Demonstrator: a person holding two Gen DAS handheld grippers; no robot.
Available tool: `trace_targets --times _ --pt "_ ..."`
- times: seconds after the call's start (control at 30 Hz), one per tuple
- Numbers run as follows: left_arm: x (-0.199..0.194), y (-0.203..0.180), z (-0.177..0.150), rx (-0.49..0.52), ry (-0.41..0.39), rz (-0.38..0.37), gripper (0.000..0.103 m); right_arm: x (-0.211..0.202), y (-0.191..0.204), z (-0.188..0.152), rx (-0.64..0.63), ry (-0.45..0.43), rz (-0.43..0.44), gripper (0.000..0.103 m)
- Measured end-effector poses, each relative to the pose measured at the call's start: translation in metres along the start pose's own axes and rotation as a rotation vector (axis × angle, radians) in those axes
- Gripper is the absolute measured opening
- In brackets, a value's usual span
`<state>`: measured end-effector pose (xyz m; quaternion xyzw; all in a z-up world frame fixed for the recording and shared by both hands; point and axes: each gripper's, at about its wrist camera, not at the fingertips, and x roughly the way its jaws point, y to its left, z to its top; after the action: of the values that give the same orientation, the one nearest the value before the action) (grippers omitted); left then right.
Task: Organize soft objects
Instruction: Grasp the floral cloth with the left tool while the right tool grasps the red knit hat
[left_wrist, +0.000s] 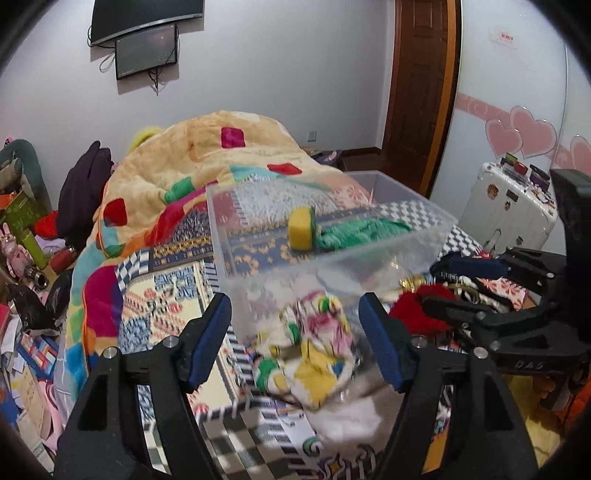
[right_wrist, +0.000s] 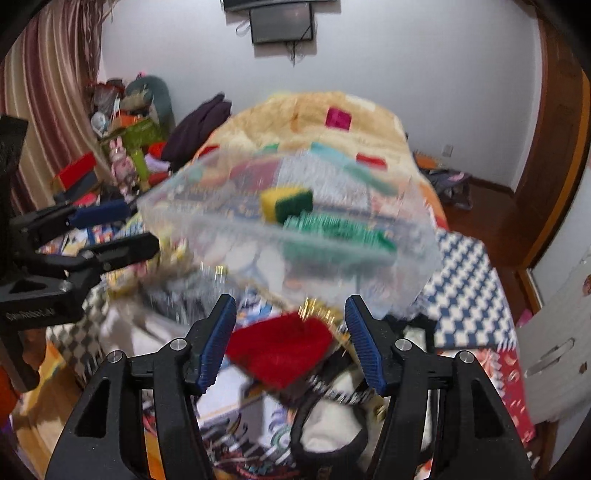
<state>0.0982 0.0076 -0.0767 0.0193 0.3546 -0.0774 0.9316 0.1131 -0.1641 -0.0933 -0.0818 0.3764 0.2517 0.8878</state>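
Note:
A clear plastic bin (left_wrist: 424, 229) stands on the bed and holds a yellow-green sponge (left_wrist: 301, 228) and a green knitted cloth (left_wrist: 358, 230). My left gripper (left_wrist: 295, 332) is open, its fingers either side of a white patterned soft cloth (left_wrist: 314, 354) lying in front of the bin. My right gripper (right_wrist: 290, 334) is open over a red fuzzy item (right_wrist: 280, 349); the bin (right_wrist: 413, 266), sponge (right_wrist: 286, 201) and green cloth (right_wrist: 336, 230) lie beyond it. The right gripper also shows in the left wrist view (left_wrist: 439, 280), by the red item (left_wrist: 413, 310). The left gripper shows in the right wrist view (right_wrist: 125, 229).
A heaped yellow blanket (left_wrist: 221, 155) with coloured patches lies behind the bin. A black-rimmed white item (right_wrist: 325, 432) lies under my right gripper. A white suitcase (left_wrist: 506, 210) stands right of the bed. Clutter and boxes (left_wrist: 26, 229) fill the left floor. A wooden door (left_wrist: 417, 85) is behind.

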Motion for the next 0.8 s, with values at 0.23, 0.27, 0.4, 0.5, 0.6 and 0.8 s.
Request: trace_targets --times 0.23,0.27,0.4,0.5,0.6,0.8 --pt "0.008 0.009 -0.017 -0.054 0.032 -0.018 0.062 0.01 0.004 -0.019 -0.019 0.061 0.005 0.058" --pt "0.009 0.009 -0.018 -0.057 0.037 -0.025 0.06 0.011 0.003 -0.019 -0.019 0.065 0.004 0.058" --pt "0.014 0.01 -0.02 -0.065 0.051 -0.059 0.044 0.015 0.006 -0.023 -0.037 0.084 -0.011 0.058" --pt "0.015 0.007 -0.021 -0.058 0.053 -0.074 0.028 0.018 0.01 -0.023 -0.065 0.094 -0.027 0.058" --pt "0.013 0.005 -0.022 -0.048 0.046 -0.084 0.02 0.017 0.01 -0.018 -0.061 0.084 -0.027 0.058" --pt "0.005 0.008 -0.022 -0.044 0.022 -0.081 0.012 0.028 0.005 -0.01 -0.035 0.108 0.011 0.03"
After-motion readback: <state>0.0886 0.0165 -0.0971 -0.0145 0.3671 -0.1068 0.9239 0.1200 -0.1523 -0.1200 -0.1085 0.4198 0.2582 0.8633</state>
